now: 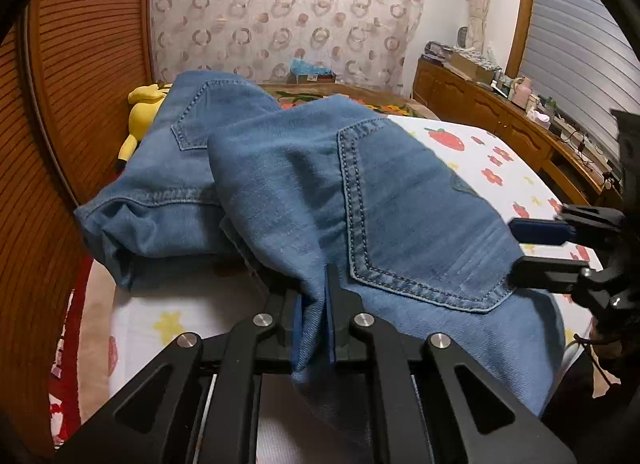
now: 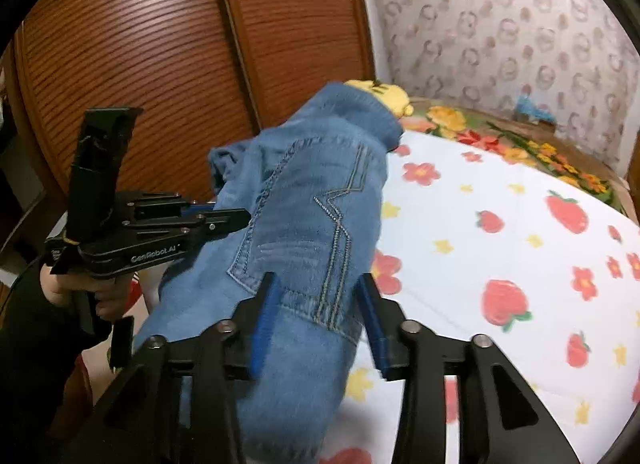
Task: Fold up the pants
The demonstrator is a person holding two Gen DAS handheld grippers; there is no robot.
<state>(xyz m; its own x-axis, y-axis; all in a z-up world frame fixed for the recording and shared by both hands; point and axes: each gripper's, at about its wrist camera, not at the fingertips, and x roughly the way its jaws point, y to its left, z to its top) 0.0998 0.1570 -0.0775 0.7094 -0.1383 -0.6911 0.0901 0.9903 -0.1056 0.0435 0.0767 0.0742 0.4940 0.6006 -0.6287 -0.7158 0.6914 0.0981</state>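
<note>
Blue denim pants lie bunched on the bed with both back pockets facing up. My left gripper is shut on a fold of the denim near the waistband, at the bed's near edge. It also shows in the right wrist view at the left, held by a hand. My right gripper is open, its blue-padded fingers straddling the pants by the pocket. In the left wrist view the right gripper comes in from the right with a gap between its fingers beside the pocket.
The bed has a white sheet printed with strawberries and flowers. A yellow plush toy lies behind the pants. A ribbed wooden wardrobe stands at the left. A cluttered wooden dresser runs along the right. A patterned curtain hangs behind.
</note>
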